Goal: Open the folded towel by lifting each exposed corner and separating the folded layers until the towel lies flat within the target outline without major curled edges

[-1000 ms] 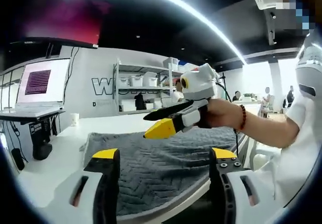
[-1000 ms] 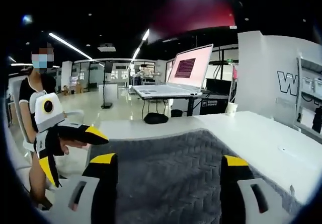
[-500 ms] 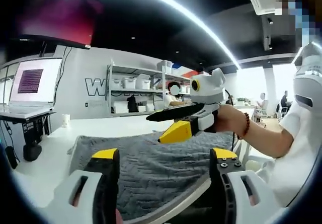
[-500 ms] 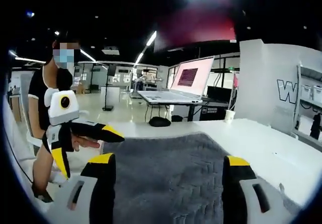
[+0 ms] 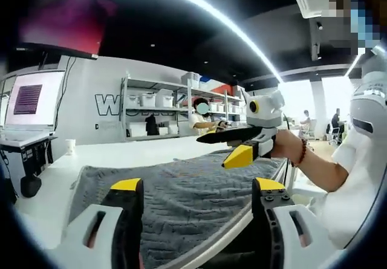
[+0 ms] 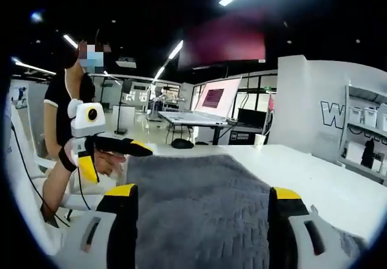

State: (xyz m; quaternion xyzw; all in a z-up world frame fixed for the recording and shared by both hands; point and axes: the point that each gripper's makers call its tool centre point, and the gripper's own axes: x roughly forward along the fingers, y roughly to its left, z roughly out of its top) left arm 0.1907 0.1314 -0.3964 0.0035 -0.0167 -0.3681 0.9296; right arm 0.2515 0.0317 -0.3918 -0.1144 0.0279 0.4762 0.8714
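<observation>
Presently flat on white table [image 5: 151,151]: dark grey herringbone-textured towel [image 5: 181,190], soft and limp, likely draping when lifted. Left gripper [image 5: 196,187] and right gripper [image 6: 202,193] spread wide, empty. Best pinched at an exposed corner.

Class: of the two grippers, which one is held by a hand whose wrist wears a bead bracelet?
The right gripper, seen in the left gripper view above the grey towel: dark red beads circle its wrist. The left gripper has a plain dark band instead.
</observation>
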